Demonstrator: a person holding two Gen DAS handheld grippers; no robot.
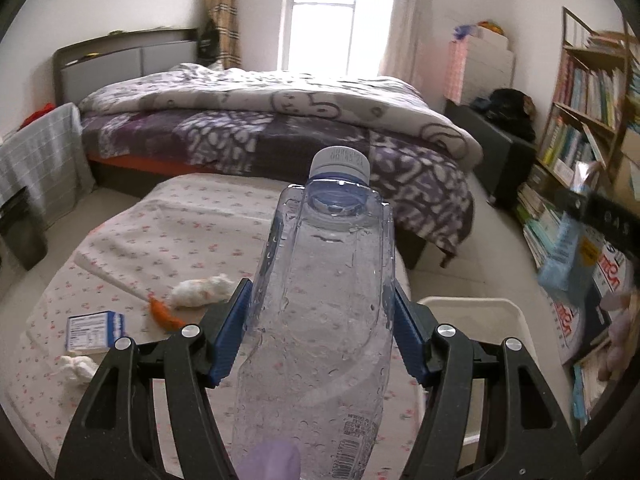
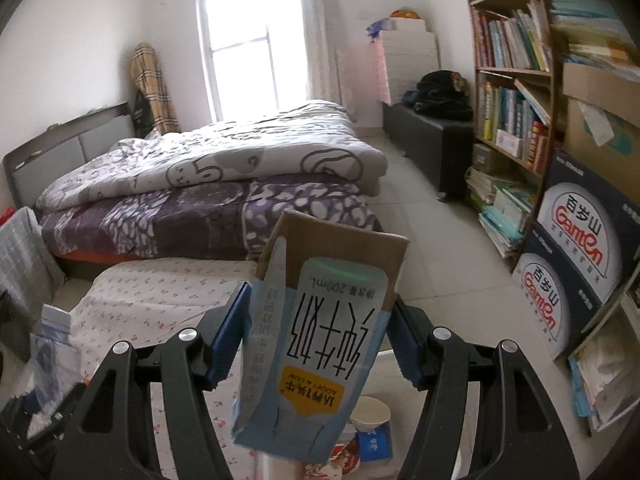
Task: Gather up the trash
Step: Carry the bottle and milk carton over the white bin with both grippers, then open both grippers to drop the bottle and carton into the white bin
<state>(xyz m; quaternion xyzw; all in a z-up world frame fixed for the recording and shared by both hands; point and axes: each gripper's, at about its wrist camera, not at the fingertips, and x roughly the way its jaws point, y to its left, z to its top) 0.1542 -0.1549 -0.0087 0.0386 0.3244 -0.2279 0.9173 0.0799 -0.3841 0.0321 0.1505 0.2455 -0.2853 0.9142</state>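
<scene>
My left gripper [image 1: 320,320] is shut on a clear empty plastic bottle [image 1: 324,320] with a white cap, held above a table with a floral cloth [image 1: 168,240]. On that cloth lie a crumpled white tissue [image 1: 202,289], an orange scrap [image 1: 164,314], a small blue-and-white box [image 1: 94,330] and another white tissue [image 1: 76,368]. My right gripper [image 2: 320,328] is shut on a light blue milk carton [image 2: 316,344], held above a white bin [image 2: 372,432] that holds a paper cup and other trash. The bin's rim also shows in the left wrist view [image 1: 472,304].
A bed with a purple patterned quilt [image 1: 280,128] stands behind the table. A bookshelf [image 2: 516,92] and stacked Ganten cartons [image 2: 576,276] line the right wall. A dark low cabinet [image 2: 432,144] stands near the window. Grey tiled floor lies between bed and shelf.
</scene>
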